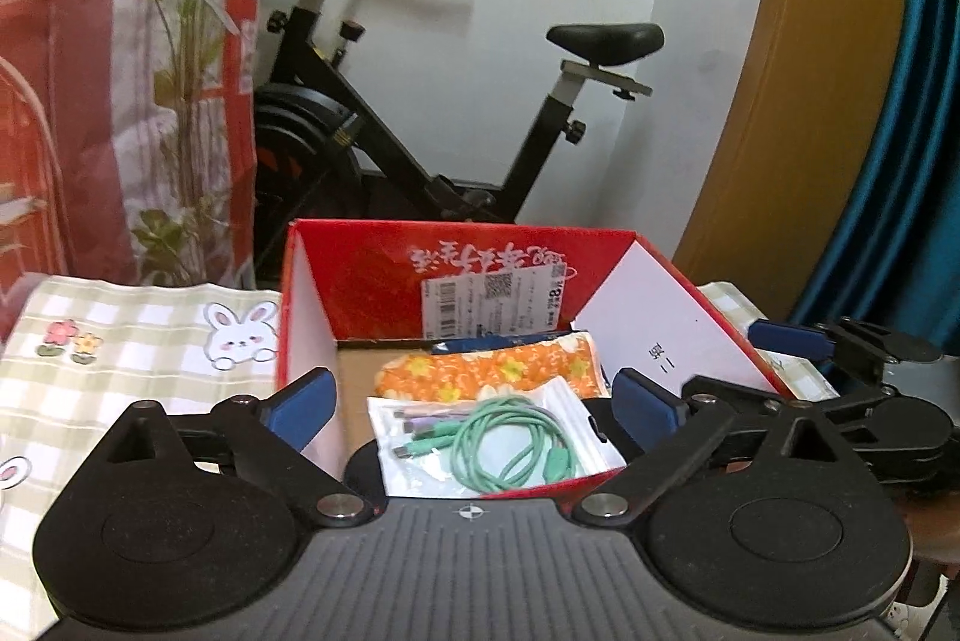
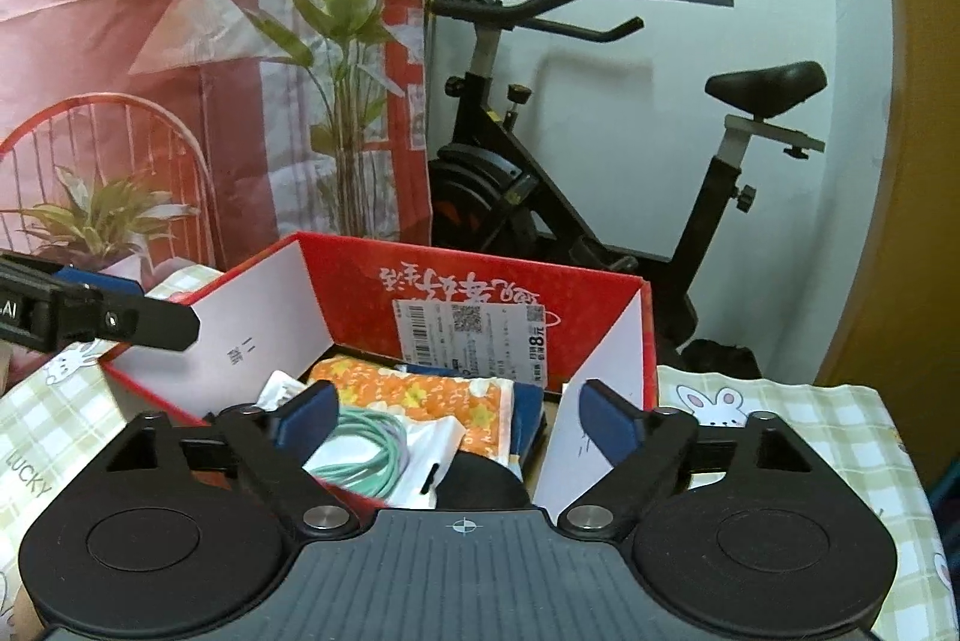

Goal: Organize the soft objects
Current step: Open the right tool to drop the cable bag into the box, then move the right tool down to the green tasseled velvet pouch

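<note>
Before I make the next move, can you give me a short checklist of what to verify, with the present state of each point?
1. Left hand-held gripper empty: ok, jaws wide apart, nothing pinched.
2. Right hand-held gripper empty: ok, jaws wide apart, nothing pinched.
3. Bag with green cable inside the red box: ok, it lies on top near the front.
4. Orange floral cloth inside the box: ok, behind the bag.
5. Box standing upright on the checked tablecloth: ok.
6. More soft objects left outside the box: cannot tell, the grippers hide the near table.
</note>
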Demonstrator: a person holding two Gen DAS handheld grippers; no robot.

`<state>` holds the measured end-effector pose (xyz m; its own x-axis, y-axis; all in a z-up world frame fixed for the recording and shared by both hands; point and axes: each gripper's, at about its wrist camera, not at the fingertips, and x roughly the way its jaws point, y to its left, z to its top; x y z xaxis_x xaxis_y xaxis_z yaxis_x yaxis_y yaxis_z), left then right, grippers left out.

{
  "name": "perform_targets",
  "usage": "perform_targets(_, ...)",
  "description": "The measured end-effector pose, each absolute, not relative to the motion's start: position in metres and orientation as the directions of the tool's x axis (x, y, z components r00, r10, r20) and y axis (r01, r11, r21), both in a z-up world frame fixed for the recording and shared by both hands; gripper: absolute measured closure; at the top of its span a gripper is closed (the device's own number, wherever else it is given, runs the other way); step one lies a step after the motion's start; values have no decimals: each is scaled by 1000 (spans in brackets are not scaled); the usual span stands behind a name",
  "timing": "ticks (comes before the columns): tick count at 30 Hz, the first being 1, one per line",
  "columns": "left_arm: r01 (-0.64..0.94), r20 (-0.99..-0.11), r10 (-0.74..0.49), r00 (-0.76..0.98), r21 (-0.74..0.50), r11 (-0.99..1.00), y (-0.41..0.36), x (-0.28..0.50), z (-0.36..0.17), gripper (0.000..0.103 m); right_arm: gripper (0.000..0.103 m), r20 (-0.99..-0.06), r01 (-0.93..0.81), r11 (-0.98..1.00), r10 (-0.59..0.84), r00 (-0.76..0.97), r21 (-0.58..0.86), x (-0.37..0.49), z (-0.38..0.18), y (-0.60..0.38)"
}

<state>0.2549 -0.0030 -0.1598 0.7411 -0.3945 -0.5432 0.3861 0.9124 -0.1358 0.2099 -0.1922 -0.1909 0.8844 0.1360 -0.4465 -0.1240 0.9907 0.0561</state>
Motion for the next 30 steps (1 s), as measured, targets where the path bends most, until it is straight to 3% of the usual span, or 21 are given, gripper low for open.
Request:
perform_targets(5,381,-533,-374,759,-103,919,4,231,-156,0,0,-437,-135,989,146,888,55,190,-189,-185)
perform_targets(18,377,-543,-340,768,-46,925,14,169,-172,0,0,-437,-129,983,173,883,128,142,-195,-177)
perform_targets(30,377,-600,-335,727,-58,924,10,129,-210,0,0,-514,-111,984,169,841,143,92,-230,-175)
